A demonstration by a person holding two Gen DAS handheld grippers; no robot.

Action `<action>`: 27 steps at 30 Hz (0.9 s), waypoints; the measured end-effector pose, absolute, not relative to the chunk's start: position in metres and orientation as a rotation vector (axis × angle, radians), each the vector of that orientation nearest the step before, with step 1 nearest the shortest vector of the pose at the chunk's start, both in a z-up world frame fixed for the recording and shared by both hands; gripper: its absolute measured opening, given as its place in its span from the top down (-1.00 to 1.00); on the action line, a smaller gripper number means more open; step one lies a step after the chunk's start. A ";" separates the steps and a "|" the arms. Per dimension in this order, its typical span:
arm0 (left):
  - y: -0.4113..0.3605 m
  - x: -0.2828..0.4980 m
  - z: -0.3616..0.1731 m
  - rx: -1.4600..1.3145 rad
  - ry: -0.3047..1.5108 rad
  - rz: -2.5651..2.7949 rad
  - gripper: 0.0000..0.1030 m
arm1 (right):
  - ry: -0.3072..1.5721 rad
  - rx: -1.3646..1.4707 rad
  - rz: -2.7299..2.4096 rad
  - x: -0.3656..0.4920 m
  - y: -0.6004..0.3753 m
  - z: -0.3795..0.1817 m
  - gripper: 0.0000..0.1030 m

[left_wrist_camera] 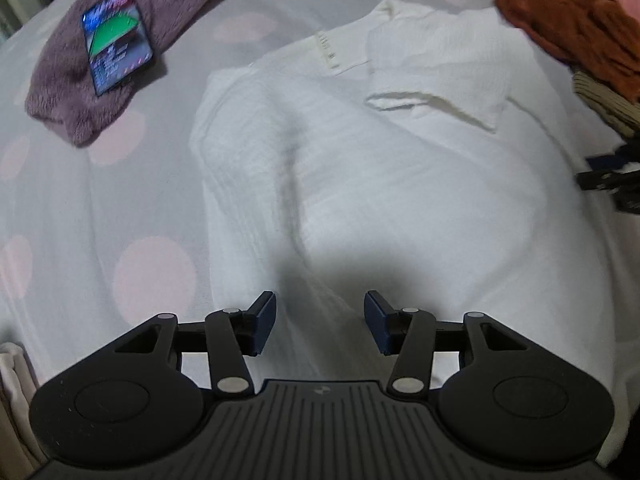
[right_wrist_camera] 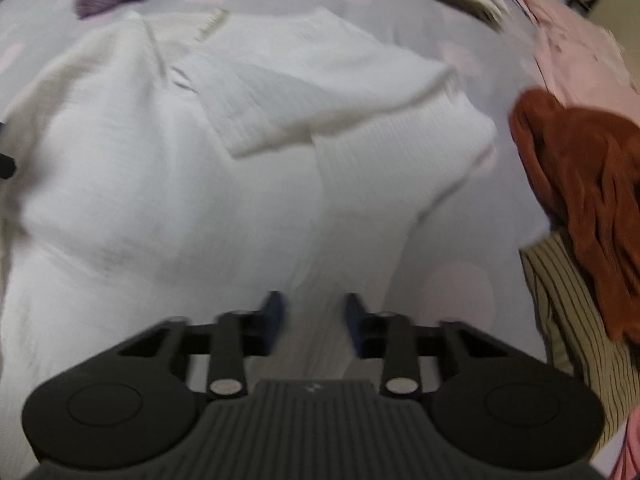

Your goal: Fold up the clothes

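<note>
Polka-dot grey bedsheet point(left_wrist_camera: 120, 208) bearing the white ribbed knit garment point(left_wrist_camera: 400, 184), spread flat with one sleeve folded in. Left gripper point(left_wrist_camera: 320, 322) and right gripper point(right_wrist_camera: 312, 320) hover over its near hem, jaws apart and empty. Next: pinch the hem and fold upward.

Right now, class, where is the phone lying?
In the left wrist view the phone lies at upper left on the purple fleece, left of the white shirt.

A lit phone point(left_wrist_camera: 117, 40) lies on purple fleece, far left of the tongs; the polka-dot sheet point(left_wrist_camera: 100, 208) spreads beneath them.
</note>
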State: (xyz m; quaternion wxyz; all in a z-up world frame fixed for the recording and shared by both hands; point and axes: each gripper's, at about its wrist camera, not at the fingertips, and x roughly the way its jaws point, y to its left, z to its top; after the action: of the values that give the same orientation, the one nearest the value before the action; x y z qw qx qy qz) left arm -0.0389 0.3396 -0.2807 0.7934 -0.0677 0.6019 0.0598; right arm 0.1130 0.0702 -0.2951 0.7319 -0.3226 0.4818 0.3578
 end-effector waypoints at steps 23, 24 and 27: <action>0.379 -0.023 -0.273 -0.151 1.307 0.247 0.93 | 1.022 -0.612 0.559 0.205 0.011 -0.248 0.88; 0.379 -0.023 -0.274 -0.152 1.309 0.248 0.90 | 1.086 -0.628 0.572 0.205 0.012 -0.265 0.88; 0.378 -0.027 -0.264 -0.157 1.300 0.231 0.76 | 1.123 -0.636 0.597 0.200 0.008 -0.290 0.53</action>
State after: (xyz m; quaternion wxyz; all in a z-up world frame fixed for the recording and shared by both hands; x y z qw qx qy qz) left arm -0.0274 0.3776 -0.2638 0.7870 -0.0729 0.6031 0.1074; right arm 0.1996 0.0080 -0.2895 0.7577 -0.2920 0.5154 0.2740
